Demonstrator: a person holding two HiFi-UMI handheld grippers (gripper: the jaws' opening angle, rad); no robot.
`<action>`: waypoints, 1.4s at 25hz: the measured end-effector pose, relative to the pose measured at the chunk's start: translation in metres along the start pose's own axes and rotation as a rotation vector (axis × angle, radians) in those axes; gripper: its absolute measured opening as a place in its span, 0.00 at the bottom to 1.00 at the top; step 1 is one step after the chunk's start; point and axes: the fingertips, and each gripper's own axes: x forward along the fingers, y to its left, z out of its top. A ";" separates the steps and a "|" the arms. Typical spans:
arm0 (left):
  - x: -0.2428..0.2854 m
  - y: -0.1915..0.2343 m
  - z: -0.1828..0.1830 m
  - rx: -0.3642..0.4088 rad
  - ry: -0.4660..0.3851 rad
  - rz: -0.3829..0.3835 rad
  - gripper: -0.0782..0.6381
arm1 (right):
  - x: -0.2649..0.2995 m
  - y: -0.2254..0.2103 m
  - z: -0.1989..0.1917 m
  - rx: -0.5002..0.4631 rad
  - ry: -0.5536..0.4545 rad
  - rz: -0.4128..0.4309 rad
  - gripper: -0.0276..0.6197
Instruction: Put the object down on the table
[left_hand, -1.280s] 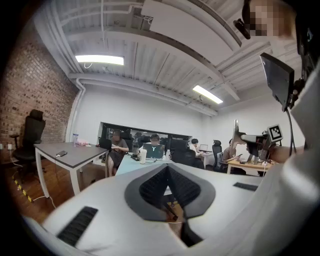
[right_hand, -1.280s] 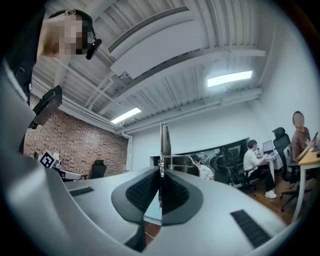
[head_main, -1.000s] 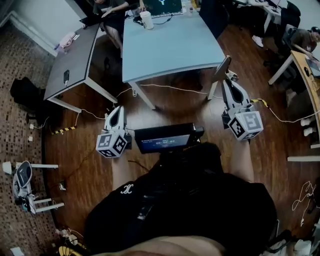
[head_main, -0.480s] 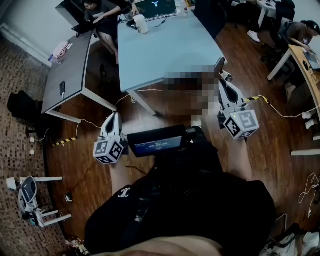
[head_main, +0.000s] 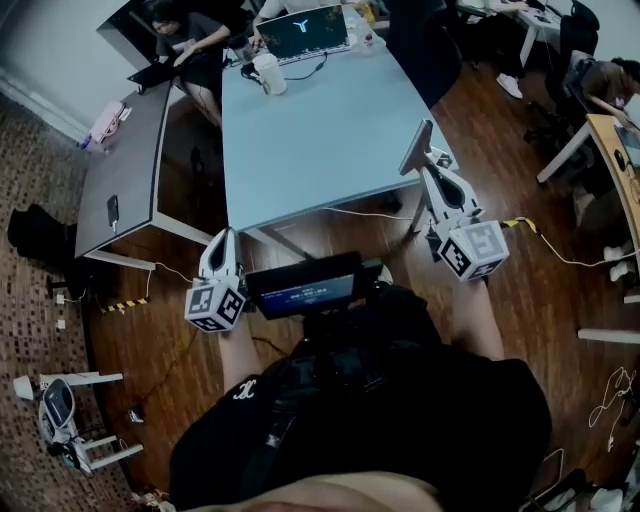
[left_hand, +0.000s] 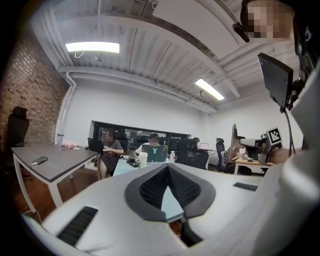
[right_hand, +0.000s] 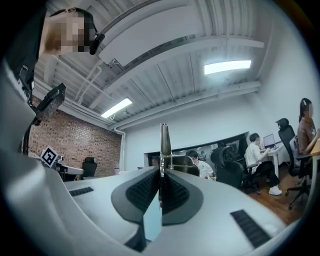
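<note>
My right gripper (head_main: 430, 172) is shut on a thin grey panel (head_main: 417, 148) that sticks up past the fingertips. It hangs over the near right corner of the light blue table (head_main: 320, 140). In the right gripper view the thin grey panel (right_hand: 164, 142) shows edge-on, pinched between the dark pads of the right gripper (right_hand: 161, 172). My left gripper (head_main: 221, 236) is lower at the left, just short of the table's near left corner. In its own view the left gripper (left_hand: 168, 167) has its jaw tips together with nothing between them.
A laptop (head_main: 305, 32) and a white cup (head_main: 268, 72) stand at the blue table's far end, where people sit. A dark grey table (head_main: 135, 150) with a phone (head_main: 112, 212) stands to the left. Cables (head_main: 360, 214) run across the wooden floor. A small screen (head_main: 303, 288) sits at my chest.
The view and both grippers have moved toward the blue table. The right gripper with the panel now reaches over the table's near right corner.
</note>
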 end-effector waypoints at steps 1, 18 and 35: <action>0.020 -0.001 0.005 0.002 -0.006 -0.004 0.10 | 0.016 -0.011 -0.002 0.000 0.010 0.009 0.02; 0.196 0.018 0.042 -0.010 -0.020 0.005 0.10 | 0.177 -0.084 -0.057 0.020 0.174 0.140 0.02; 0.159 0.082 -0.003 -0.084 0.061 0.058 0.10 | 0.222 -0.028 -0.336 0.865 0.927 0.201 0.02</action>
